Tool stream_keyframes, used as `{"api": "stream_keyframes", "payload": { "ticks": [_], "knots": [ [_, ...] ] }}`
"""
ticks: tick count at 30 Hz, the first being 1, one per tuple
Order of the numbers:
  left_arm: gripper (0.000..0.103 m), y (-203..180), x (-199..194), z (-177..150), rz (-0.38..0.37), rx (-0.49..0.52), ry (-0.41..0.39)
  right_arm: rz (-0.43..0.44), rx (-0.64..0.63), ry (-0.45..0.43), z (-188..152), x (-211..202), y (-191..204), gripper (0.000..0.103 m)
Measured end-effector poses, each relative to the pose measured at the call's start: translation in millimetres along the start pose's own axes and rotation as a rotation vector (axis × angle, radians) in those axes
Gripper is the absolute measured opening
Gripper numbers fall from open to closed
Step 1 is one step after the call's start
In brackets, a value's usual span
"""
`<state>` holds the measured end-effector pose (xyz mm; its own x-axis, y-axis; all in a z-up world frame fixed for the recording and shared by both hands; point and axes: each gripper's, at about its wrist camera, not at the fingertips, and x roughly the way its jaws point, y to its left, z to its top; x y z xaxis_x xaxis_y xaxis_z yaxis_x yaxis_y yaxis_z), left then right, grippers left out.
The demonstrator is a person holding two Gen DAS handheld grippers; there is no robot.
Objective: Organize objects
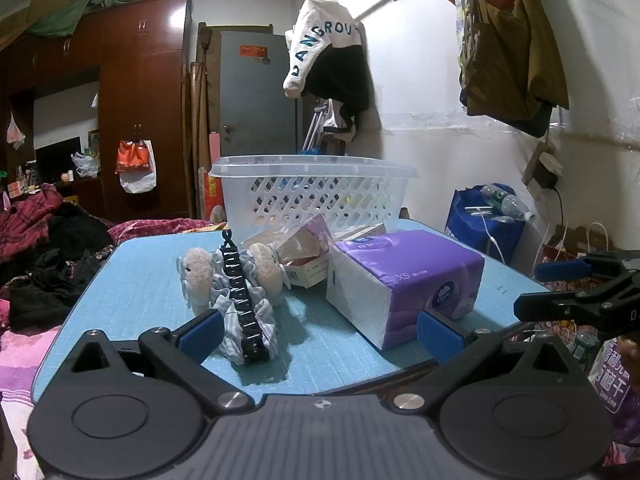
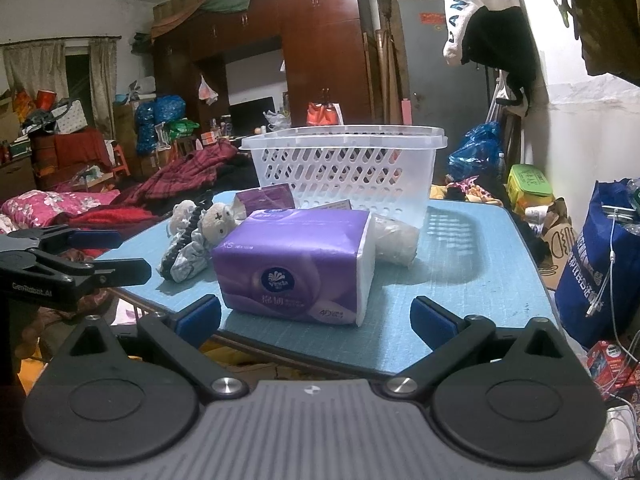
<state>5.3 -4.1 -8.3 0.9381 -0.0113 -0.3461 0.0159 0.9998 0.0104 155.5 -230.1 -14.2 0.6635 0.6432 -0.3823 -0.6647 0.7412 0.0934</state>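
Observation:
A white lattice basket (image 1: 316,196) (image 2: 352,168) stands at the far side of a blue table (image 1: 140,280) (image 2: 472,280). In front of it lie a purple tissue pack (image 1: 400,280) (image 2: 296,264), a black hair claw with plush bears and blue frills (image 1: 240,288) (image 2: 192,236), a small carton (image 1: 308,256) and a white wrapped roll (image 2: 396,240). My left gripper (image 1: 320,336) is open at the table's near edge, its left pad beside the hair claw. My right gripper (image 2: 316,316) is open, just short of the tissue pack.
A bed with red and pink bedding (image 2: 80,208) lies left of the table. A blue bag (image 1: 484,220) (image 2: 592,264) stands to the right by the white wall. A dark wardrobe (image 1: 140,100) and a grey door (image 1: 256,96) are behind.

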Motion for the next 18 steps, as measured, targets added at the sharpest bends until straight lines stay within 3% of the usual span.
{"api": "stream_keyframes", "payload": {
  "ticks": [18],
  "knots": [
    [0.103, -1.1, -0.2, -0.4, -0.003, -0.001, 0.003, 0.019, 0.022, 0.002, 1.0, -0.6, -4.8, 0.103]
  ]
}}
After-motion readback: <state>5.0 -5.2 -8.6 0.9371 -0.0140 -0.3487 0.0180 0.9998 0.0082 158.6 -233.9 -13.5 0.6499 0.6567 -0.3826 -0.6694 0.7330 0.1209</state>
